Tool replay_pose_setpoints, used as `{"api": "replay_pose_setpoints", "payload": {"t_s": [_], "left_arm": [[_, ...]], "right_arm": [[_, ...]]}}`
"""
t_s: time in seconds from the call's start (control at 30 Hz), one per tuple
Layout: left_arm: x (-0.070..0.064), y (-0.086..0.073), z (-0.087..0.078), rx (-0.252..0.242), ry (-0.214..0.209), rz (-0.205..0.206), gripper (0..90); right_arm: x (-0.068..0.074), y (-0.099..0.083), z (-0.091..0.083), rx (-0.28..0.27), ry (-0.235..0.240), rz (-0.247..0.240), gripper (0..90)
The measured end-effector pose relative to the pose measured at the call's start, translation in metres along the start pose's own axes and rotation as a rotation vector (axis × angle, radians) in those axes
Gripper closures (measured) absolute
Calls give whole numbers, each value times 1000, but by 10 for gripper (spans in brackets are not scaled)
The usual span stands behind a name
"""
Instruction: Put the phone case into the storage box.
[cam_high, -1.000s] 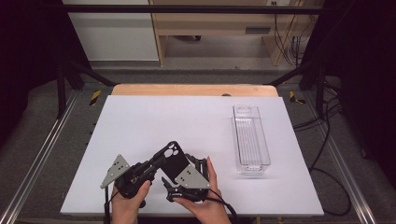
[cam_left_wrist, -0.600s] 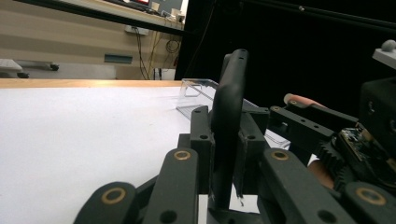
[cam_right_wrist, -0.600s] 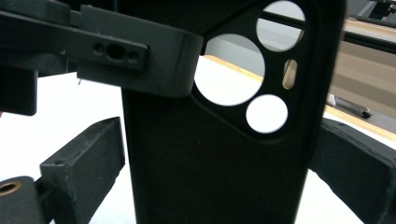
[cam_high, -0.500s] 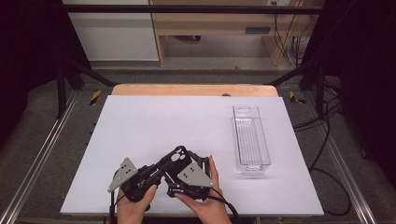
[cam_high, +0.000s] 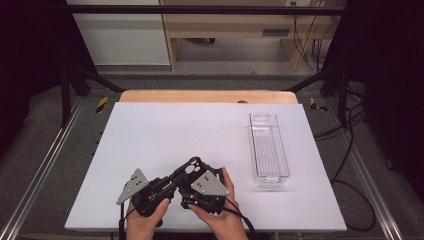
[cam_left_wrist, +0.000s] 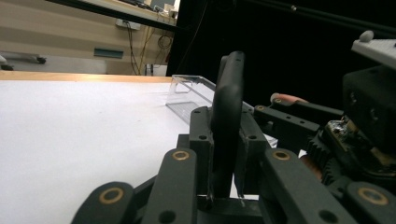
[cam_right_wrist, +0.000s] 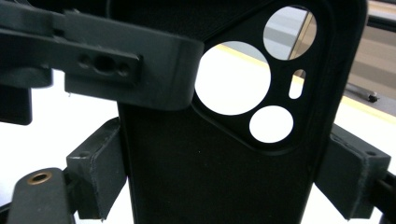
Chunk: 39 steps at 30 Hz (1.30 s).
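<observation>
Near the worktop's front edge, both hands bring their grippers together on a black phone case (cam_high: 190, 167). The left gripper (cam_left_wrist: 224, 144) pinches the case edge-on between its jaws, so it stands upright. The right gripper (cam_right_wrist: 224, 182) clamps the case's two long sides, camera cutouts just above. Well apart, towards the right edge, lies a clear plastic tray (cam_high: 269, 150) on the white worktop (cam_high: 175, 130)
</observation>
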<state>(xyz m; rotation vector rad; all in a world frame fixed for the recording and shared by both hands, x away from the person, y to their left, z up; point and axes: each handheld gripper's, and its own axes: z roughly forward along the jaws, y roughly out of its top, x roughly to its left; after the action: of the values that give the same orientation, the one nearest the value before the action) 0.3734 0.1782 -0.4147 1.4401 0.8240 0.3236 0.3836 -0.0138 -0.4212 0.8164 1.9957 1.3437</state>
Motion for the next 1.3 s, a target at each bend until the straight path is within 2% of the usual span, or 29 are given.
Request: {"api": "replay_pose_setpoints", "payload": {"t_s": [0.07,0.17,0.37,0.57,0.63,0.77,0.87,1.0,1.13,1.3], "left_arm": [[0,4,-3,-20,12,1,712],[3,13,-10,-51,26,17,664],[12,23,-20,-89,119,60,539],[26,22,-24,-71,225,89,411],[32,20,-25,-51,275,118,350],[46,15,-28,-25,340,152,273],[56,13,-30,17,373,177,204],[68,10,-34,43,407,204,156],[82,10,-42,46,435,197,133],[97,8,-62,52,479,202,123]], "right_arm": [[-3,-1,0,9,-9,14,144],[-14,-3,0,19,-28,57,144],[-33,-5,-4,10,-57,100,144],[-47,-8,-8,-12,-56,141,144],[-50,-8,-9,-14,-61,149,144],[-54,-10,-11,-18,-58,157,144],[-56,-10,-12,-20,-53,168,144],[-58,-12,-12,-16,-53,177,144],[-61,-12,-14,-18,-53,182,144],[-69,-8,-14,-21,-47,196,144]]}}
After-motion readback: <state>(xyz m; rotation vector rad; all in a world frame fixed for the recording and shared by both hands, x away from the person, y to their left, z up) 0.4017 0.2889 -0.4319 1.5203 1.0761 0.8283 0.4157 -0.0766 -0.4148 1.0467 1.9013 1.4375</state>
